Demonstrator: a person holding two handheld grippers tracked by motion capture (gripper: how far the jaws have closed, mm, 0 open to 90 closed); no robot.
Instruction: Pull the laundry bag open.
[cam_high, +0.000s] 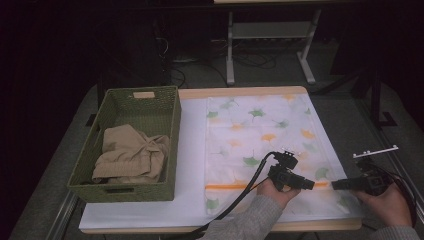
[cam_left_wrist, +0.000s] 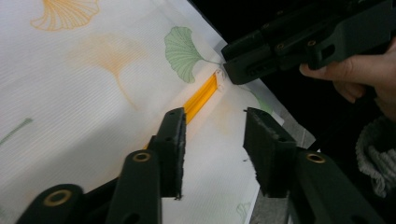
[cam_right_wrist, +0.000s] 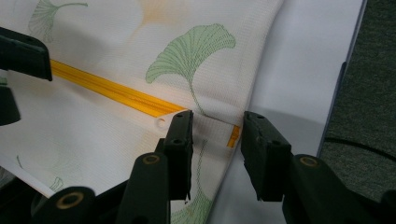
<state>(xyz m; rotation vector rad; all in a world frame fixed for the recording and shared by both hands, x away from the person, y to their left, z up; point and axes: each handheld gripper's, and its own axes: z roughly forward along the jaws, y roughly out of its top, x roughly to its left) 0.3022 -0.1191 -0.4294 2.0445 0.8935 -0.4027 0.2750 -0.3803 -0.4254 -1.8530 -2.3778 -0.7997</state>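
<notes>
Left gripper (cam_high: 311, 184): held in the person's left hand (cam_high: 272, 192), low over the near part of the laundry bag, tips pointing toward the other gripper. Jaws spread, nothing between them but fabric below.
Right gripper (cam_high: 336, 184): held in the right hand (cam_high: 385, 202), tips facing the left gripper's tips, near but apart. Jaws spread, empty.
Laundry bag (cam_high: 260, 135): white mesh printed with green and orange ginkgo leaves, lying flat under both grippers and stretching away beyond them.
Zipper (cam_right_wrist: 116, 93): orange strip across the bag's near part. From the left gripper it runs straight ahead from the gap between the jaws (cam_left_wrist: 201, 95); from the right gripper it comes in from the left and ends just ahead of the jaws.
Zipper end: a short orange bit (cam_right_wrist: 233, 136) shows between the right gripper's jaws, at the bag's side edge.
Table cover (cam_high: 192, 150): white sheet under the bag, showing beyond the right gripper's outer jaw.
Basket (cam_high: 172, 145): green woven, well off to the left gripper's outer side, holding a crumpled tan garment (cam_high: 131, 155).
</notes>
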